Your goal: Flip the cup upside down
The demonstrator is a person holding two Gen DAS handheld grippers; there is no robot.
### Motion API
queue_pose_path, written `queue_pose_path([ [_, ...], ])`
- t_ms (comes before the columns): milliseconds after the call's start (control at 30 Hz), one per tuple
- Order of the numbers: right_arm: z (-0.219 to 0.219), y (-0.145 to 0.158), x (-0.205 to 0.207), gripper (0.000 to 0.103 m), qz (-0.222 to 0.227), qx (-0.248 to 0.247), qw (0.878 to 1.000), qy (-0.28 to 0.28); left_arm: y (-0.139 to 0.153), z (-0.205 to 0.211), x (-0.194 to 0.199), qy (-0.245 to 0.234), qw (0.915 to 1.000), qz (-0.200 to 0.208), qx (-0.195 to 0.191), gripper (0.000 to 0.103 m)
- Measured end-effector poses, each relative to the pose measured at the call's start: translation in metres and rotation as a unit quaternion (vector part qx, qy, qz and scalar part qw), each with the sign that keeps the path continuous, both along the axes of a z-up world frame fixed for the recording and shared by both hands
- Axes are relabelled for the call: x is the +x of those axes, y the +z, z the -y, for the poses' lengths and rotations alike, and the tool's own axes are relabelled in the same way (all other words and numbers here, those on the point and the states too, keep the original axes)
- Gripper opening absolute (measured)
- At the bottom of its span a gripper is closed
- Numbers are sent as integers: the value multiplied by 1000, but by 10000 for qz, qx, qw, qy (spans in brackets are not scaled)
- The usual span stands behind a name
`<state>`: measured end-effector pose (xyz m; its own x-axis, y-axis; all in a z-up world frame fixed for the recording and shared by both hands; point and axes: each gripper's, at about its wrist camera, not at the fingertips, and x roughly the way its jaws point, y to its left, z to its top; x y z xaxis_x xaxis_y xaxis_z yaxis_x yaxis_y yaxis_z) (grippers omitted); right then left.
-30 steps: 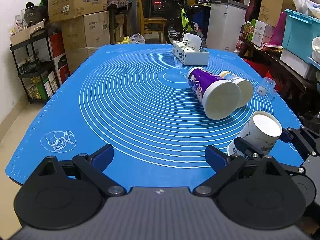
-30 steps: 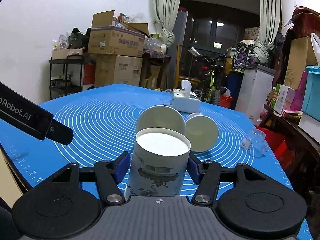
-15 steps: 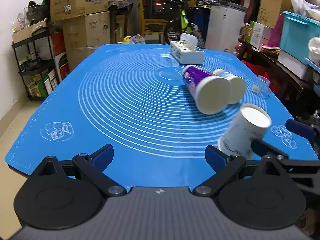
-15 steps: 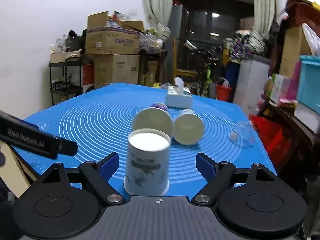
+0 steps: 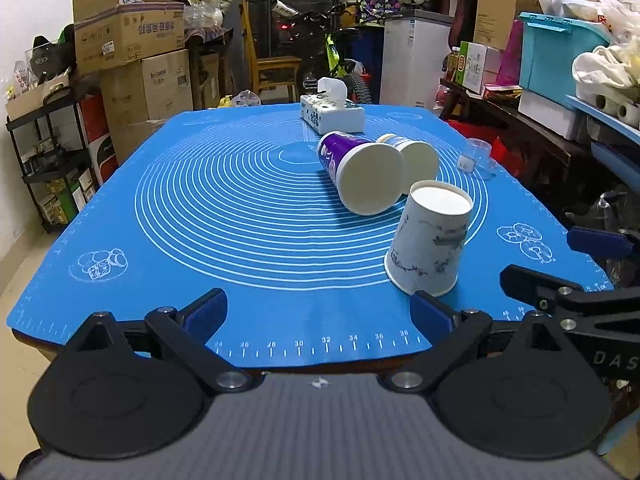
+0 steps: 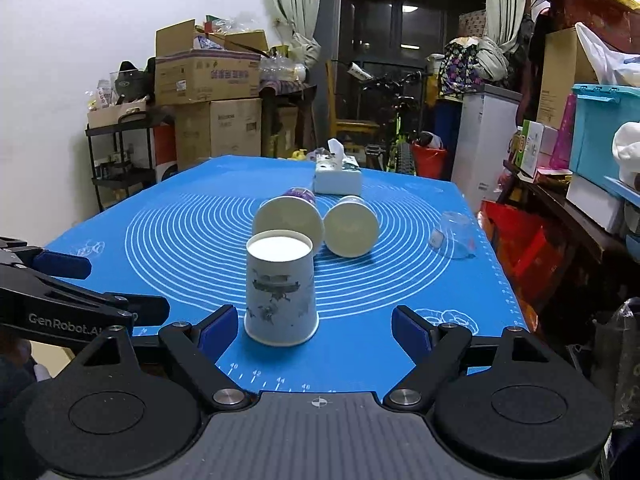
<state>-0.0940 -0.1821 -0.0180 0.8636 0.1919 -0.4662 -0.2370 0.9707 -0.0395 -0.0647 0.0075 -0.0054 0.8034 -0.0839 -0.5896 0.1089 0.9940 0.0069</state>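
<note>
A white paper cup with grey ink drawings point(image 6: 281, 292) stands upside down, rim on the blue mat point(image 6: 180, 232) near its front edge. It also shows in the left wrist view point(image 5: 430, 240). My right gripper point(image 6: 316, 330) is open and empty, just behind the cup, fingers apart on either side of it and not touching. My left gripper point(image 5: 320, 308) is open and empty at the mat's front edge, left of the cup. The right gripper's fingers point(image 5: 540, 284) show at the right of the left wrist view.
Two paper cups lie on their sides mid-mat: a purple one point(image 5: 356, 172) and a white one point(image 5: 412, 156). A tissue box point(image 5: 332, 110) stands at the back. A clear plastic cup point(image 5: 476, 158) lies near the right edge. Boxes, shelves and bins surround the table.
My right gripper opened, let go of the white cup and pulled back from it. The cup now stands upside down on the mat. My left gripper drew back slightly.
</note>
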Motion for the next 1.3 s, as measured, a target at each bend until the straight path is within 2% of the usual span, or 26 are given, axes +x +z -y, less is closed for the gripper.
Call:
queue_pose_path([
  [133, 0, -1, -6, 86, 17, -58, 10000, -21, 0, 1, -1, -39, 10000, 33, 3, 97],
  [267, 1, 0, -6, 86, -2, -46, 10000, -67, 0, 6, -4, -31, 9998, 109, 175, 97],
  [400, 1, 0, -6, 86, -22, -52, 9999, -90, -2, 6, -5, -67, 9999, 50, 118, 97],
  [667, 1, 1, -6, 86, -16, -41, 10000, -88, -4, 12, -9, -132, 9995, 154, 238, 97],
  [1300, 7, 3, -8, 86, 9, 37, 9998, -169, -4, 10, -9, -131, 9997, 90, 189, 97],
])
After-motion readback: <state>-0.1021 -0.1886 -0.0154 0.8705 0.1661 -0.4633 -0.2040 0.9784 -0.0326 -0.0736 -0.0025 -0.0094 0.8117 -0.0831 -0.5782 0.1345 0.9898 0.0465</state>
